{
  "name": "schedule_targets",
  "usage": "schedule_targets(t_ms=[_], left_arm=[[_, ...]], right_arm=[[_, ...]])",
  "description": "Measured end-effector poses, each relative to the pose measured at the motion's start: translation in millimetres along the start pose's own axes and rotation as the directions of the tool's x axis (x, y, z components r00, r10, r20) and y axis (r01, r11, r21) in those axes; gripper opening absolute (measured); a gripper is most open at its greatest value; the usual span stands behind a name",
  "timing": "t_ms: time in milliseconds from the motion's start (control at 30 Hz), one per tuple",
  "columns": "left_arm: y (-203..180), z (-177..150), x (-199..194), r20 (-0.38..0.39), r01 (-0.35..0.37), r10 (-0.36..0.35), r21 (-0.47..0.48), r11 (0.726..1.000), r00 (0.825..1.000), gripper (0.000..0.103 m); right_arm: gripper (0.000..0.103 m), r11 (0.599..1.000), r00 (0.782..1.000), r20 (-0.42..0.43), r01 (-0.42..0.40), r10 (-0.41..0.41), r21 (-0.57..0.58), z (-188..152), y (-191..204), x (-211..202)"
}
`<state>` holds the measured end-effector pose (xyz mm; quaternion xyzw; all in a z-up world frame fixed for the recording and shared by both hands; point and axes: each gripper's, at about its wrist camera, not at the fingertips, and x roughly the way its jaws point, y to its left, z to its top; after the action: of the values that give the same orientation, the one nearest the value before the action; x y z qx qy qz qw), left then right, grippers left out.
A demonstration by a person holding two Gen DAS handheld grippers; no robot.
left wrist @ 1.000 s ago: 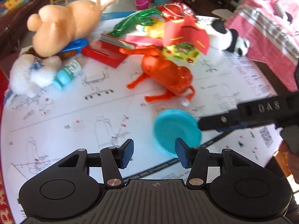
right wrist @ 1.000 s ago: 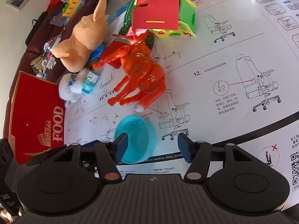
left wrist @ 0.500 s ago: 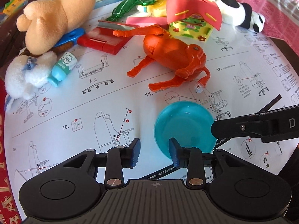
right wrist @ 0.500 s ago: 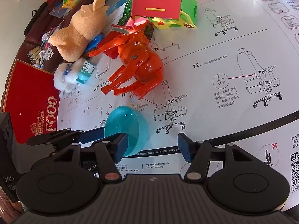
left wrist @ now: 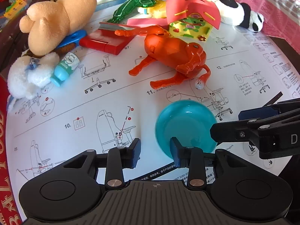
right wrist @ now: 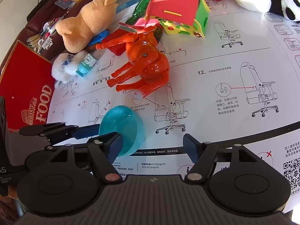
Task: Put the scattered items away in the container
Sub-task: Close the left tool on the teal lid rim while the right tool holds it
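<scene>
- Teal bowl [left wrist: 184, 123] lies tilted on the surface [left wrist: 112, 101], near the orange horse [left wrist: 174, 56].
- Left hand-held gripper [left wrist: 155, 151] half spread, its right finger at the bowl's rim.
- Right hand-held gripper [right wrist: 152, 145] opening, nothing between its fingers.

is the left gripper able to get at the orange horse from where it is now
Probably yes. The left gripper sits low over the paper sheet, jaws apart and empty between the pads, and the orange horse lies ahead across bare paper. Only the teal bowl, beside its right finger, crowds that side.
</scene>
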<state>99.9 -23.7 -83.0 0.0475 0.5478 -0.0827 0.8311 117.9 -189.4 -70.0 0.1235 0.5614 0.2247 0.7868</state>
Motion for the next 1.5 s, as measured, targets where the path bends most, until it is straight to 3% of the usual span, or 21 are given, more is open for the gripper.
schedule_targets(t_ms=[233,400,533,700,767,900,1067,1133,1200,1267,1333,1400,1500], left_arm=[[0.1,-3.2,-1.1,0.01,0.012,-0.012,0.018,1.0,1.0,0.049],[-1.0,-6.4,-2.1,0.022,0.011,-0.011,0.031,0.999,1.0,0.05],[-1.3,-8.7,-2.5,0.029,0.01,-0.011,0.043,0.999,1.0,0.052],[2.0,-10.8,-0.5,0.013,-0.03,0.03,0.023,0.999,0.999,0.076],[6.1,-10.0,0.4,0.001,-0.019,0.019,-0.002,1.0,1.0,0.076],[0.4,-10.5,-1.0,0.01,-0.036,0.036,0.021,0.999,0.999,0.072],[-9.1,-13.5,-3.5,0.032,-0.07,0.068,0.07,0.995,0.997,0.069],[-12.8,-14.5,-4.6,0.038,-0.079,0.076,0.088,0.993,0.996,0.064],[-14.4,-14.9,-5.9,0.036,-0.069,0.066,0.091,0.993,0.997,0.054],[-16.0,-14.9,-6.6,0.033,-0.058,0.055,0.093,0.994,0.998,0.047],[-19.6,-15.3,-6.9,0.035,-0.062,0.059,0.103,0.993,0.998,0.049],[-21.1,-16.2,-7.5,0.037,-0.061,0.057,0.107,0.992,0.998,0.046],[-22.5,-17.1,-8.4,0.036,-0.049,0.045,0.105,0.993,0.998,0.029]], right_arm=[[0.059,0.999,1.0,-0.019,0.005,-0.006,-0.036,-0.5,3.6,9.0],[0.059,0.999,1.0,-0.022,0.0,-0.001,-0.044,0.2,7.0,12.4],[0.059,0.992,1.0,-0.013,0.021,-0.023,-0.122,-2.5,16.3,15.3],[0.06,0.987,1.0,0.003,-0.003,0.004,-0.162,-4.7,12.7,15.4],[0.059,0.986,0.999,0.002,-0.031,0.032,-0.165,-4.4,8.0,14.4],[0.059,0.984,0.997,0.024,-0.068,0.073,-0.163,-8.0,1.3,11.8],[0.077,0.979,0.99,0.04,-0.13,0.138,-0.155,-12.0,-1.9,12.2],[0.077,0.978,0.988,0.048,-0.136,0.145,-0.161,-13.6,-1.2,11.8],[0.071,0.978,0.991,0.053,-0.112,0.123,-0.177,-14.5,1.7,11.2],[0.049,0.98,0.996,0.074,-0.037,0.052,-0.194,-17.2,6.9,9.7],[0.042,0.978,0.996,0.087,0.01,0.008,-0.208,-19.8,8.8,9.3],[0.042,0.983,0.996,0.084,0.005,0.01,-0.183,-19.3,5.3,9.0],[0.036,0.989,0.998,0.062,0.002,0.008,-0.149,-18.5,3.5,7.7]])
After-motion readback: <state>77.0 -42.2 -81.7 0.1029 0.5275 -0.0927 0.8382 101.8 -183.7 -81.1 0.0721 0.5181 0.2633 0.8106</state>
